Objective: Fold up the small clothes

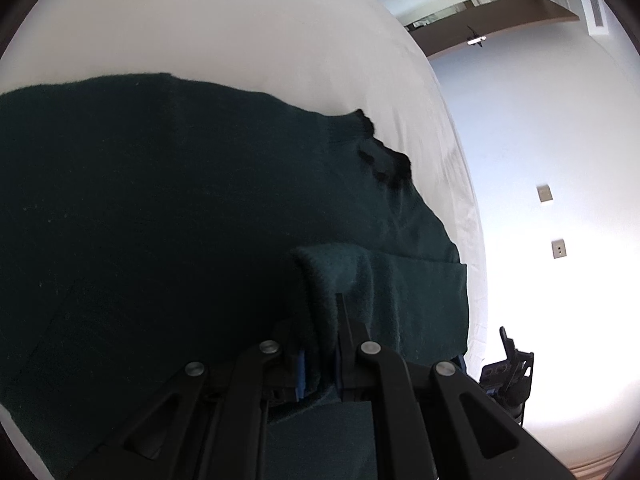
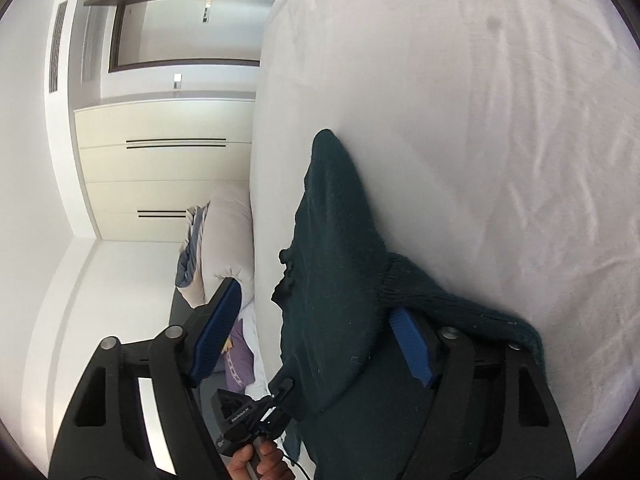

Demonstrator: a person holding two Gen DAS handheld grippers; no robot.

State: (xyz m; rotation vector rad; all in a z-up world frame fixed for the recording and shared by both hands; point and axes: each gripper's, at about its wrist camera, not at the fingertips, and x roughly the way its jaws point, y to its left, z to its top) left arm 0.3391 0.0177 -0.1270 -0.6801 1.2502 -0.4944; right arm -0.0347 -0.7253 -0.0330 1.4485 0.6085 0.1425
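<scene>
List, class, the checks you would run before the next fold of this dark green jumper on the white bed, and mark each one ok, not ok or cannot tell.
1. Left gripper shut on the jumper: ok, a fold of knit is pinched between its fingers.
2. Right gripper holding cloth: not ok, it is open, with the jumper hanging between its fingers.
3. Jumper lying flat: not ok, it is bunched and partly lifted.
4. Bed sheet bare around the jumper: ok.
5. Both sleeves located: cannot tell.

One dark green sweater; one white bed; two grippers; two wall plates; one pillow.
</scene>
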